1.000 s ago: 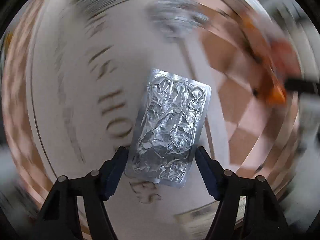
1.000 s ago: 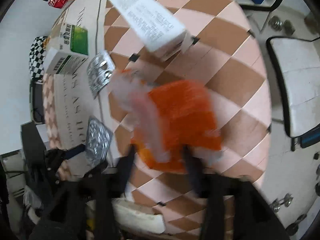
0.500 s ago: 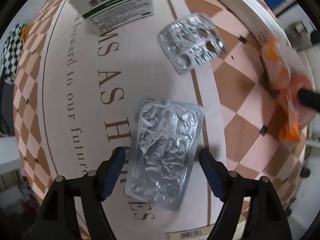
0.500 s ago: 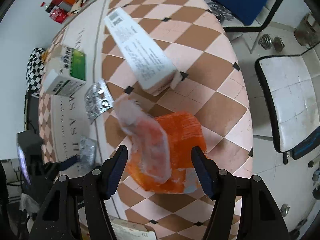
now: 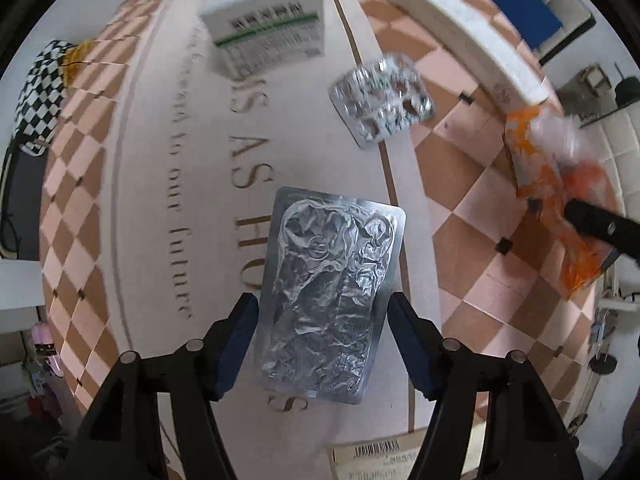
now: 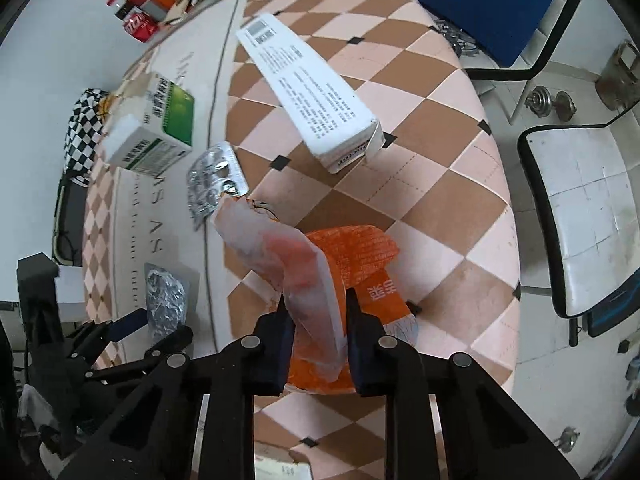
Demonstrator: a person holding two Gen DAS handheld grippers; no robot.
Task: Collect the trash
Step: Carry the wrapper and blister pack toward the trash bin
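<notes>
While the left gripper points down at the desk, its jaws are closing, and the crumpled foil blister sheet sits between the two blue pads with both long edges touching them, so it is grasping the sheet. Beyond this gripper, further along the desk, lies a second blister pack with some pills in it, flat on the desk. Still further, to the left of that pack, stands a white and green medicine box.

On the other side, the right gripper is also closing, and its pads are clenched on the orange plastic wrapper. One pale, half-transparent flap of the wrapper stands up in front of the fingers, and the rest hangs between them. Ahead of this gripper a long white carton lies on the checked cloth. To the right of it, off the desk, is a chair with a white seat.
</notes>
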